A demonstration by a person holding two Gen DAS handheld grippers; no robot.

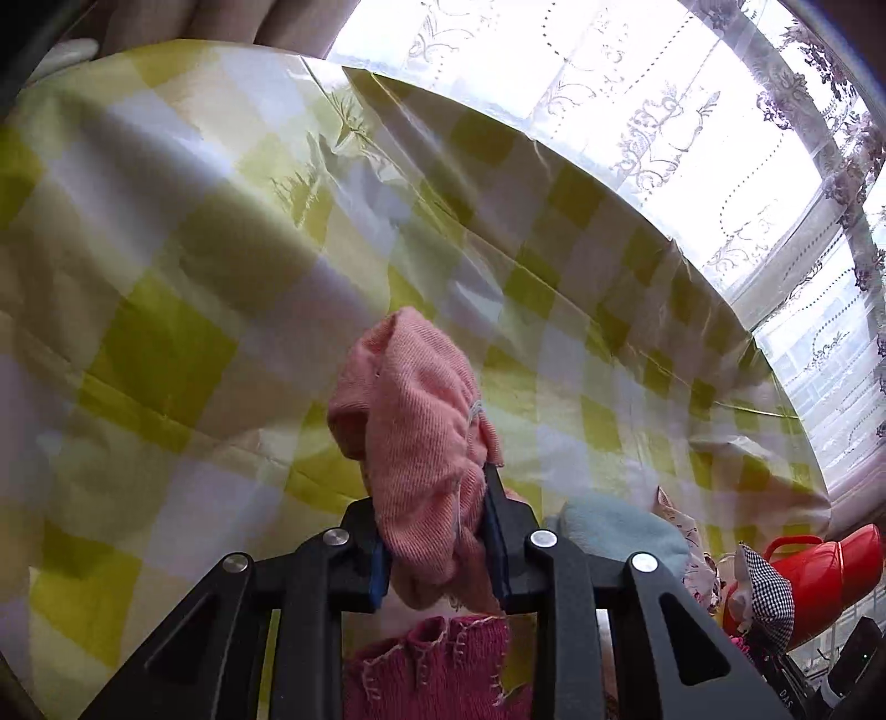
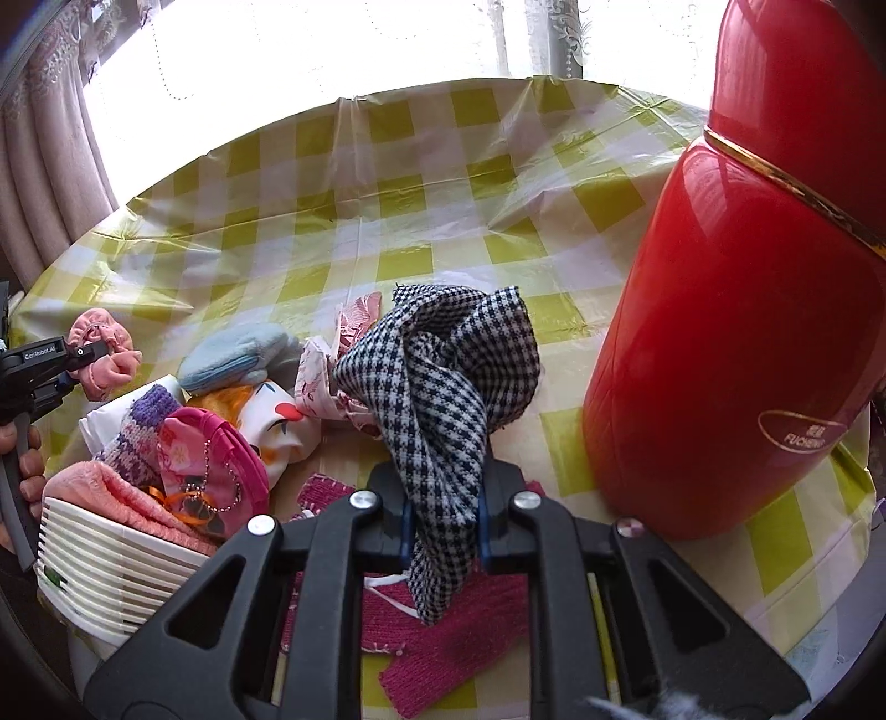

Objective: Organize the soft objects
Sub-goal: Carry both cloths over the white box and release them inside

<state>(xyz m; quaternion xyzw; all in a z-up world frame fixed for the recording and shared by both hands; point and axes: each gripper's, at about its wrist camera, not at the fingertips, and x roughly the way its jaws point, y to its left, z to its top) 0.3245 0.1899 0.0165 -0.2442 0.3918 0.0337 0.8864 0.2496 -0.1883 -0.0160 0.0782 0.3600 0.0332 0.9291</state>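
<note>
Yellow-check tablecloth (image 2: 398, 205) w/ red thermos (image 2: 736, 332), lace curtains (image 1: 664, 122) behind.

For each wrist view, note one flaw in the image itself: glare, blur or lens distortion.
Left wrist view: the window is blown out white and the checked tablecloth is smeared by motion blur. Right wrist view: the window is overexposed too, and the fisheye bulges the red thermos and curves the table edge.
</note>
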